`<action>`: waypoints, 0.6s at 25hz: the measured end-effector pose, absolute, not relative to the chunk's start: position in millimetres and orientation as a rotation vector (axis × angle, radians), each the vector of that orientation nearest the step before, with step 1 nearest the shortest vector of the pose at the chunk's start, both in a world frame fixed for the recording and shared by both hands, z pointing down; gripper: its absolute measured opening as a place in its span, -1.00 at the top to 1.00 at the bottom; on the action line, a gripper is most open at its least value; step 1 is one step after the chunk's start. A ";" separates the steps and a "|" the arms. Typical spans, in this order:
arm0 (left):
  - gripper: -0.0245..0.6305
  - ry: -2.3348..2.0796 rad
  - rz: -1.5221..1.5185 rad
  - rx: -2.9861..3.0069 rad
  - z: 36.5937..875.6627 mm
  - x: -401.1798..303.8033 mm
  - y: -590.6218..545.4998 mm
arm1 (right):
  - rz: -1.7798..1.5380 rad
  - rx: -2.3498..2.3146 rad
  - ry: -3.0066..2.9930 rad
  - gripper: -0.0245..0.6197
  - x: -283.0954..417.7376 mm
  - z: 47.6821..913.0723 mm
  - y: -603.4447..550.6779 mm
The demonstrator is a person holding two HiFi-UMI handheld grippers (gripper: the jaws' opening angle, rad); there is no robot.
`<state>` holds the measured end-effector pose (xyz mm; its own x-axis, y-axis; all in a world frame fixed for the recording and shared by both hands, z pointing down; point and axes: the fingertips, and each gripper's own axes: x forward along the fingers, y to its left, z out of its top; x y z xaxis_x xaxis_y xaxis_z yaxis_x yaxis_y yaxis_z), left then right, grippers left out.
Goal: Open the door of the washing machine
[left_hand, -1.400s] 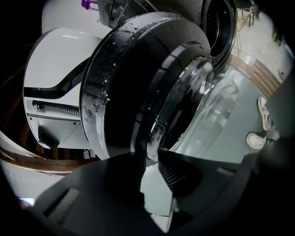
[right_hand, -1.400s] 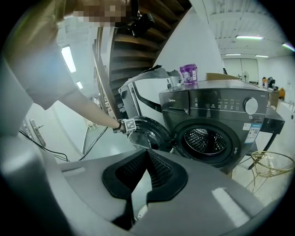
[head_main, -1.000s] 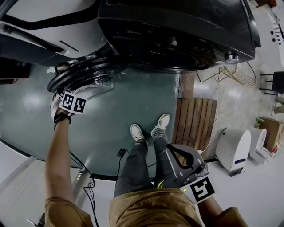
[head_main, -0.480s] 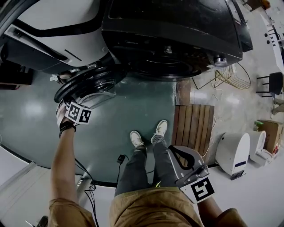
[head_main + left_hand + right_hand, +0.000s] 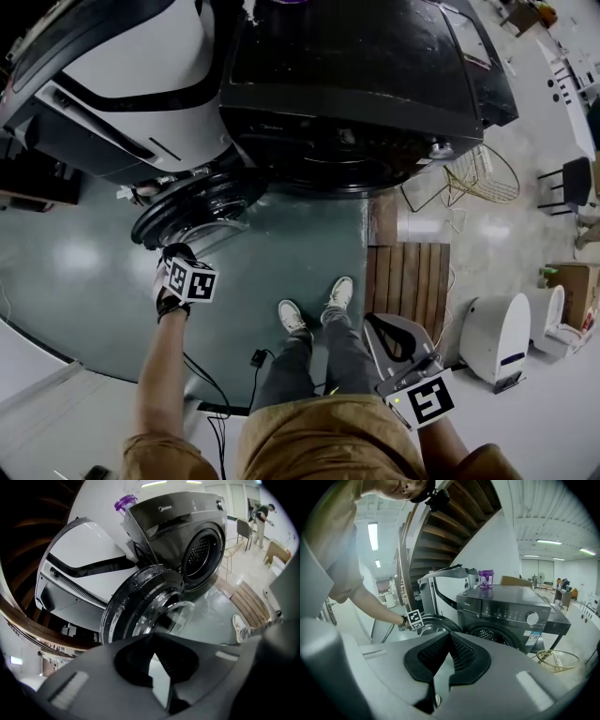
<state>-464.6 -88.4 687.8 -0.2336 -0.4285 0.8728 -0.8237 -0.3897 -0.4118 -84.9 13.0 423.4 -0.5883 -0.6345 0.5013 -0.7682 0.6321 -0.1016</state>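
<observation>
The door [image 5: 140, 606] is wide open: a round, glossy black ring with a clear glass bowl bulging from its middle, catching the light. It hangs off the left side of the washing machine [image 5: 366, 84], swung right round so that the bowl faces out over the green floor [image 5: 75, 253]. Behind it the drum mouth [image 5: 202, 550] gapes, perforated metal showing inside the dark, charcoal-fronted cabinet.

Now the left gripper [image 5: 152, 638]: its jaws have just closed, tips together, nothing between them. In the head view it sits just below the door's rim, near it but off it.

The right gripper [image 5: 449, 635] hangs well back by the person's hip, jaws together too and holding nothing, looking across at the machine's control panel.

Out further, a purple cup [image 5: 486, 578] stands on the machine's top. A white appliance [image 5: 122, 75] crowds in on the left. A slatted wooden mat [image 5: 412, 281] lies on the floor to the right, with a wire basket [image 5: 478, 173] beyond it.
</observation>
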 end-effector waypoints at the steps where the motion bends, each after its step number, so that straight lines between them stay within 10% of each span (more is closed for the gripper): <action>1: 0.74 -1.496 1.627 1.699 683.3 -457.7 -83.9 | 0.434 1.118 -2.427 0.91 -80.5 419.8 13.5; 15: 0.74 -1.643 1.220 1.898 572.4 -340.0 -76.7 | 0.257 1.317 -2.440 0.91 -2.5 362.2 -8.7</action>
<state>-340.0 -76.7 572.4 -0.0422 -0.6261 0.7786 -0.9264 -0.2673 -0.2652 -2.5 -8.7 362.2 -0.5035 -0.7707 0.3905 -0.8351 0.5500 0.0087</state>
